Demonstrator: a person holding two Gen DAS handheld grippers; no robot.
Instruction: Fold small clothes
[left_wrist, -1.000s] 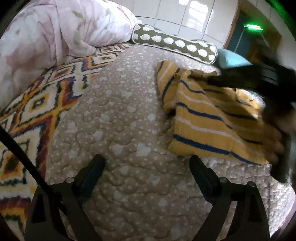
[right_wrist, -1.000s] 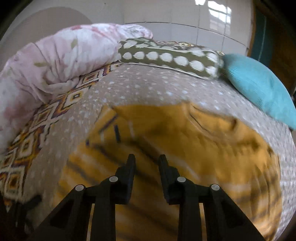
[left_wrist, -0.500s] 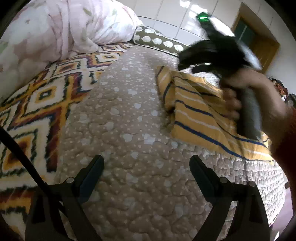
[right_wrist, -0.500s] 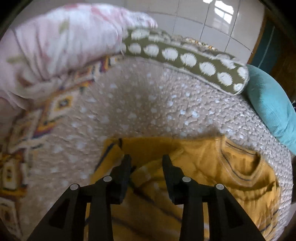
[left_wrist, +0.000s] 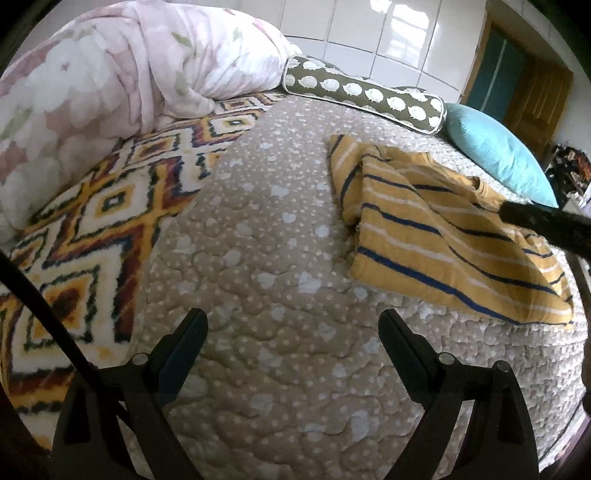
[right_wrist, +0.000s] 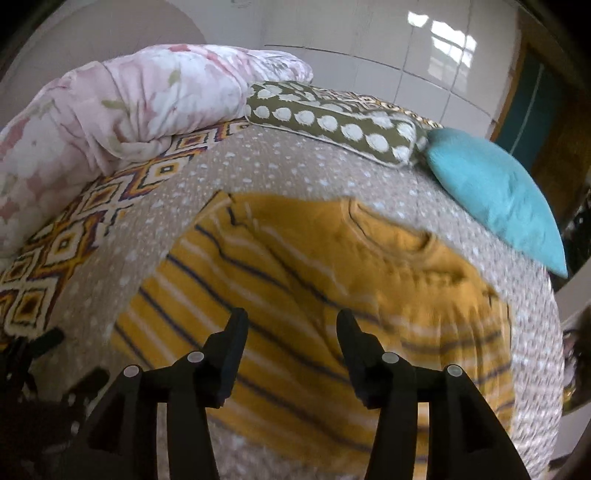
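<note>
Both tools gape empty — left tool (left_wrist: 291, 328), right tool (right_wrist: 291, 328) — above striped knit sweater (right_wrist: 314, 295).

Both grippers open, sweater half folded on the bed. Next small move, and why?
Probably lower the right gripper onto the yellow striped sweater and pinch an edge: its jaws hang open above the cloth, holding nothing. The left gripper is open over bare quilt, beside the sweater.

In the right wrist view the shirt (right_wrist: 332, 295) is motion-blurred, its near hem hidden behind the right gripper (right_wrist: 291, 328); in the left wrist view a dark bar (left_wrist: 546, 225) covers its far side and runs off-frame.
</note>
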